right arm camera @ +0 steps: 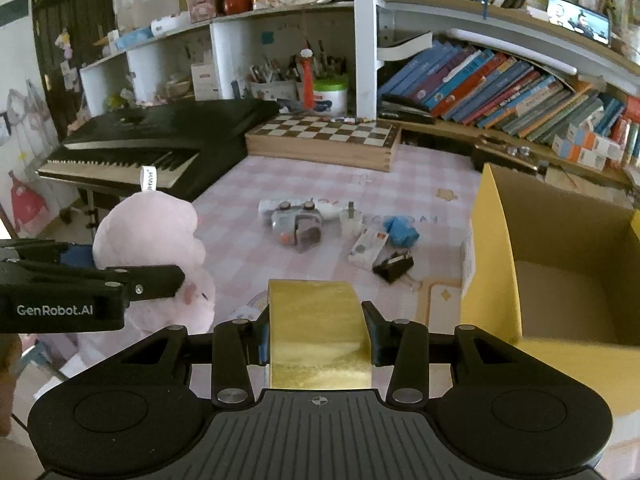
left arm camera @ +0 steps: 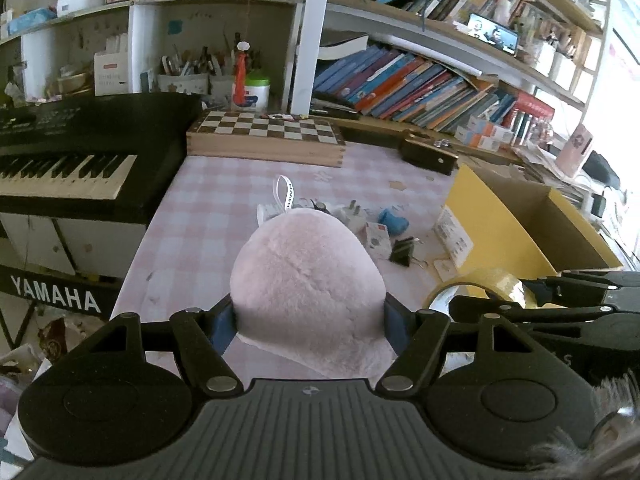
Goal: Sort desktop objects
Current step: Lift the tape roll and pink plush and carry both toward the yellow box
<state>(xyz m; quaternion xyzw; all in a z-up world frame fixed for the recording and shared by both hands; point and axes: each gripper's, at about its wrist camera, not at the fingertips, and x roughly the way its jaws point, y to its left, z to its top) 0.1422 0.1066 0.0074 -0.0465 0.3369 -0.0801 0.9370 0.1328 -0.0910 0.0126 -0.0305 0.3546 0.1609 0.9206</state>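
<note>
My left gripper [left arm camera: 308, 312] is shut on a pink plush toy [left arm camera: 306, 280], which bulges between the fingers and hangs above the pink checked tablecloth [left arm camera: 208, 216]. The same pink plush toy [right arm camera: 152, 232] shows at the left of the right wrist view, clamped by the left gripper [right arm camera: 160, 276]. My right gripper [right arm camera: 318, 328] is shut on a roll of yellow tape [right arm camera: 318, 332], held edge-on above the table; the yellow tape [left arm camera: 480, 284] also shows at the right of the left wrist view. An open yellow cardboard box [right arm camera: 496, 272] stands right of the tape.
Small items lie mid-table: a clear pouch [right arm camera: 296, 228], a white plug [right arm camera: 351, 218], a blue cloth [right arm camera: 400, 230], a white card box [right arm camera: 368, 246], a black binder clip [right arm camera: 394, 266]. A chessboard box [right arm camera: 324, 140] and keyboard [right arm camera: 140, 148] stand behind, with bookshelves beyond.
</note>
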